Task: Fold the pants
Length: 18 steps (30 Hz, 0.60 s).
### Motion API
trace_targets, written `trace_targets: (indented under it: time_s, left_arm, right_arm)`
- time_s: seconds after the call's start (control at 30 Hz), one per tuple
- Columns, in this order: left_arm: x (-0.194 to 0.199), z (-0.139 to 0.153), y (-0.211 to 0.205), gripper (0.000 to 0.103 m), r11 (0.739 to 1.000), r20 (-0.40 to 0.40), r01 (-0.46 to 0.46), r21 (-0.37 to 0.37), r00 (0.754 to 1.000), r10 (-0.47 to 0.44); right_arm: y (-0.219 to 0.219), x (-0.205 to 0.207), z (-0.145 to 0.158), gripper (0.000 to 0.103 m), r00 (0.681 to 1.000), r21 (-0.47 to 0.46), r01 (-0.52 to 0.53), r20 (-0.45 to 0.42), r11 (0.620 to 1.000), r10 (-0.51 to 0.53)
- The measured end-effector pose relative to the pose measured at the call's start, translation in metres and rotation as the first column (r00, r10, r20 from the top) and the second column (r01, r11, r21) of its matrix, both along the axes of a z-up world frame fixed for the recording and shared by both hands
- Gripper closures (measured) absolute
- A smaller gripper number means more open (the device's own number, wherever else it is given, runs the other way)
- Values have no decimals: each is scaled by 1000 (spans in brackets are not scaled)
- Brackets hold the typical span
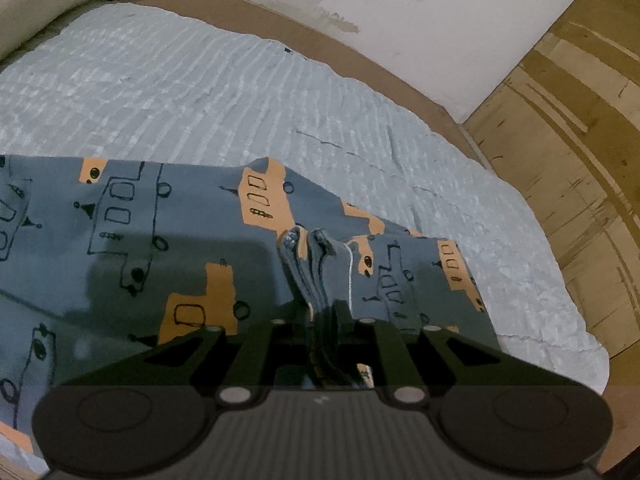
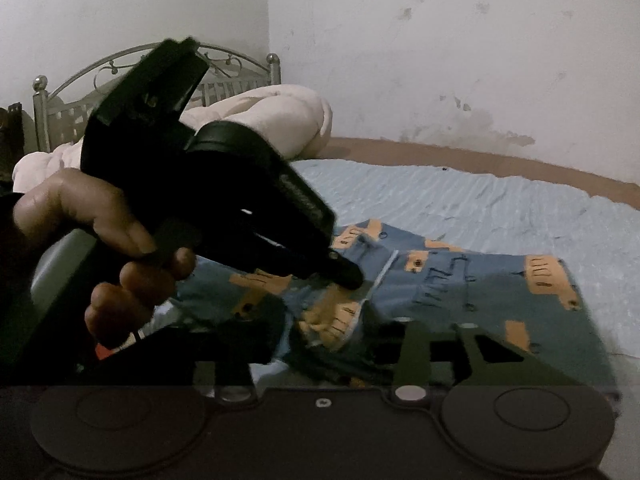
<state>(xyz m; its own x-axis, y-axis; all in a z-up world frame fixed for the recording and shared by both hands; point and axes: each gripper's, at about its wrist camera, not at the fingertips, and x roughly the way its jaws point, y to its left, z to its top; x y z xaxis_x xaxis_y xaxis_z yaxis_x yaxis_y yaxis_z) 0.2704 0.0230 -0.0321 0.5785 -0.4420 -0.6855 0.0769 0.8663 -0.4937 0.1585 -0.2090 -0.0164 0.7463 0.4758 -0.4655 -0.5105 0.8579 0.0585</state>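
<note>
The pants [image 1: 132, 240] are blue-grey with orange patches and black line drawings, and they lie spread on a light blue bedspread [image 1: 200, 92]. My left gripper [image 1: 324, 316] is shut on a bunched fold of the cloth that stands up between its fingers. In the right wrist view a hand [image 2: 80, 216] holds that left gripper [image 2: 346, 278], whose tip is down on the pants [image 2: 480, 280]. My right gripper [image 2: 332, 344] is low over the cloth near it. Its fingers [image 2: 416, 344] stand well apart, with a rumpled part of the pants lying loose between them.
A bunched white duvet [image 2: 280, 116] lies at the head of the bed before a metal headboard [image 2: 224, 68]. A stained white wall [image 2: 440, 60] runs along the far side. Wooden floor [image 1: 580, 140] lies beyond the foot of the bed.
</note>
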Motion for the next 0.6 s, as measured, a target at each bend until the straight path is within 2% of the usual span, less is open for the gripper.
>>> trace_targets:
  time_s: [0.1,0.17,0.2,0.27,0.33,0.37,0.47,0.6]
  left_arm:
    - [-1,2,-3,75,999,12,-12,30,1000,12]
    - [-2,4,-4,54,999,26,-19,50,1000,18]
    - [-3,5,-5,48,998,36,-26,64,999,24]
    - [-3,8,-7,28,993,63,-58,105,997,51]
    - [-1,12,-11,15,981,98,-107,165,991,91]
    - [1,13,-13,10,972,113,-131,194,987,110]
    - [10,13,-21,8,950,128,-161,267,983,131]
    - [21,5,-30,8,925,111,-159,344,986,128]
  right_arm:
    - [-16,-14,4,22,999,10,27,22,1000,-27]
    - [-29,-13,5,13,997,13,62,38,998,-63]
    - [-35,-11,6,6,995,9,82,47,997,-83]
    - [-46,-2,6,2,988,-9,135,72,991,-134]
    - [-55,9,7,1,978,-41,194,83,980,-191]
    - [-58,19,7,1,972,-74,226,83,971,-220]
    - [-61,54,5,1,953,-200,300,95,933,-286]
    - [-70,102,3,1,940,-286,341,93,895,-328]
